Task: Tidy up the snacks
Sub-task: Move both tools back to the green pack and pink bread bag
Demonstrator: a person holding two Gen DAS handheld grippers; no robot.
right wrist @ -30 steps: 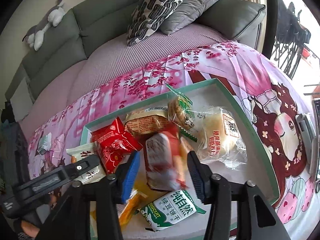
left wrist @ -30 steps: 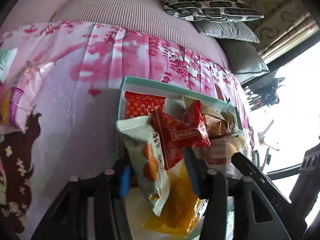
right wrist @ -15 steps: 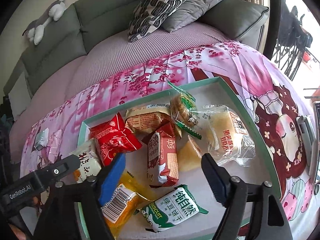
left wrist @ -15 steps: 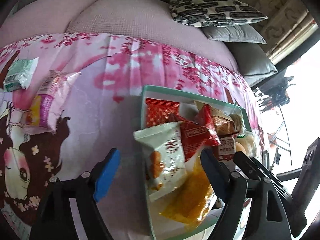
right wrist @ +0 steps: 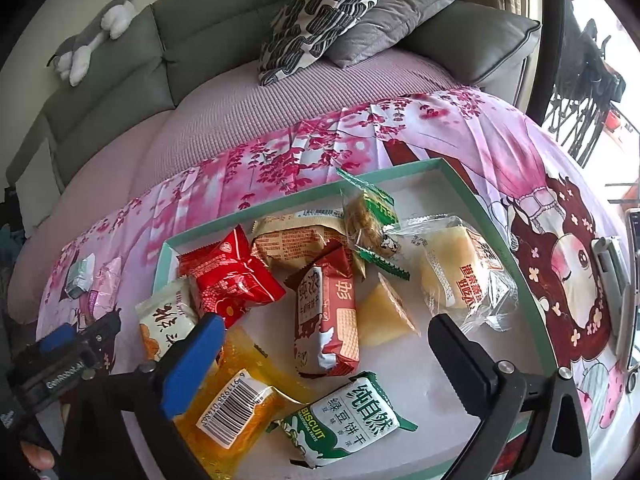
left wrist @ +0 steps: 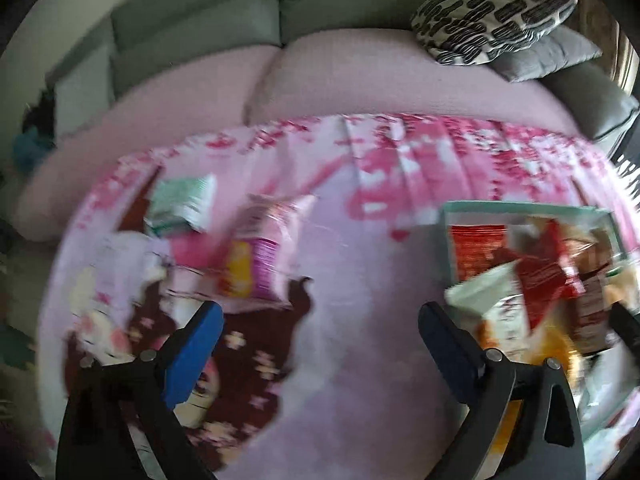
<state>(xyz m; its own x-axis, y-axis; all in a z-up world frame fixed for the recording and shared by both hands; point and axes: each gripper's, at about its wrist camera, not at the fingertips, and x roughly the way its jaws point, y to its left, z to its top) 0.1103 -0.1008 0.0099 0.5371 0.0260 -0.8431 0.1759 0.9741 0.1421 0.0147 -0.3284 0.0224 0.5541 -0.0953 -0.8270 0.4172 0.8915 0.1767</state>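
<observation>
Both tools' jaws are opening and empty, the right tool [right wrist: 324, 334] above the wafer packet [right wrist: 326, 316] inside the teal tray [right wrist: 516, 268], where crowded neighbouring snacks risk being snagged, while the left tool [left wrist: 320, 322] hovers beside the tray over the pink cloth [left wrist: 352, 248].

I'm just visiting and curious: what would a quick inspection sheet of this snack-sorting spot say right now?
Surface: pink floral cloth spread over a sofa seat.
Job's things: teal tray holds about ten wrapped snacks, among them a red packet, a wafer pack and a green biscuit pack. Two packets lie on the cloth outside the tray.
Clutter: nothing seen.
Grippers: left gripper opening over bare cloth, nothing between its jaws; right gripper opening above the tray, pads touching no snack.
Cables: nothing seen.
Surroundings: green sofa back, patterned cushion, grey cushion, plush toy.
</observation>
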